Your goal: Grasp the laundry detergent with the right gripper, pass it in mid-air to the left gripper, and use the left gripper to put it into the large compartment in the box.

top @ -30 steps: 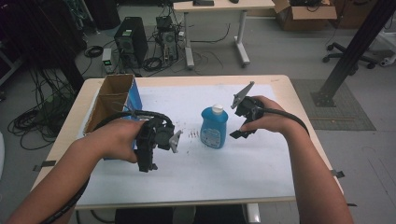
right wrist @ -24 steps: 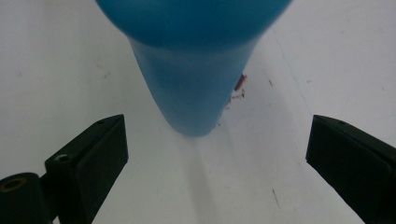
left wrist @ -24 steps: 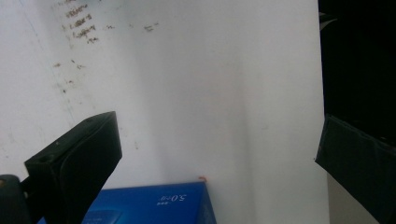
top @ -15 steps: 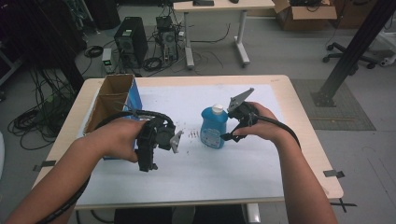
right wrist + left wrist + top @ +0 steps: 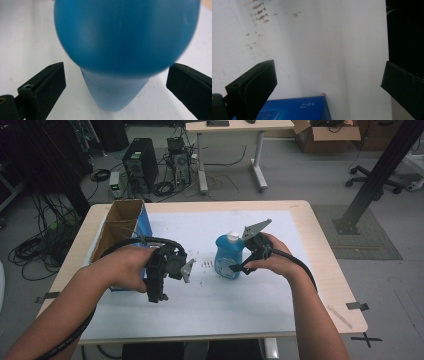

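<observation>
A person's two forearms reach in from the near edge of a table covered by a white sheet, each hand holding a black two-jaw gripper. The left gripper hangs above the sheet at the near left, pointing down toward the person, its jaws spread wide with nothing between them; its own view looks down on bare white sheet and the corner of a blue box just below the jaws. To the right and slightly farther off, the right gripper points left at a blue bottle that stands upright near the middle of the sheet, white cap on top. Its jaws have just been opening and now stand wide; in the right gripper view the bottle rises close between them with a gap to each pad, so nothing is pinched. Farther left, the box shows as an open carton with brown inner walls, at the table's left edge
</observation>
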Tool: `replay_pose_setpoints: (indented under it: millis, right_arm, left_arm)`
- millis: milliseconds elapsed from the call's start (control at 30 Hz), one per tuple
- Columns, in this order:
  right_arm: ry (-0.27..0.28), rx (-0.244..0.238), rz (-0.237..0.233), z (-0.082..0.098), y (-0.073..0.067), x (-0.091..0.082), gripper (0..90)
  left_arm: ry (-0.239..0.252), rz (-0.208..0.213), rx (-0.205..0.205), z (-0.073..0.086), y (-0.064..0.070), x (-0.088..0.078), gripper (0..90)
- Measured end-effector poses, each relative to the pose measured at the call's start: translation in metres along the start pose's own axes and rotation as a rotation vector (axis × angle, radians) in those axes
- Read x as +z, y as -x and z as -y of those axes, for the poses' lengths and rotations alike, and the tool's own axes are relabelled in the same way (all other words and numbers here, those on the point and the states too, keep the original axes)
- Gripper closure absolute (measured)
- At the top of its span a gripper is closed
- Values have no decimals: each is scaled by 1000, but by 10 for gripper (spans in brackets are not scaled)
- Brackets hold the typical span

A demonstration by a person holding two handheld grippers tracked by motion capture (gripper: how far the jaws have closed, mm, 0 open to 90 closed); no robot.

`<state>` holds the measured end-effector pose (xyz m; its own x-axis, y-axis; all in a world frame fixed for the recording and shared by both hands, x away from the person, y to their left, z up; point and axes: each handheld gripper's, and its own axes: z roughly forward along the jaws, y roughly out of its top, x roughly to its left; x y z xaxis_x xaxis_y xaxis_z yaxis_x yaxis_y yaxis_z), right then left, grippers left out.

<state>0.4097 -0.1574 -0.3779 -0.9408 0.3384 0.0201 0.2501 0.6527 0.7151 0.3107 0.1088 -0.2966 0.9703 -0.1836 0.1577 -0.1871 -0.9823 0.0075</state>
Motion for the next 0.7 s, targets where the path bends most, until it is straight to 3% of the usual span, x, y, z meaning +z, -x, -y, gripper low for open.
replay_pose_setpoints:
  millis: [700]
  right_arm:
    - [96,73,92,-5,-5,13,18]
  left_arm:
    - [-5,-4,-5,1,1,-2,4]
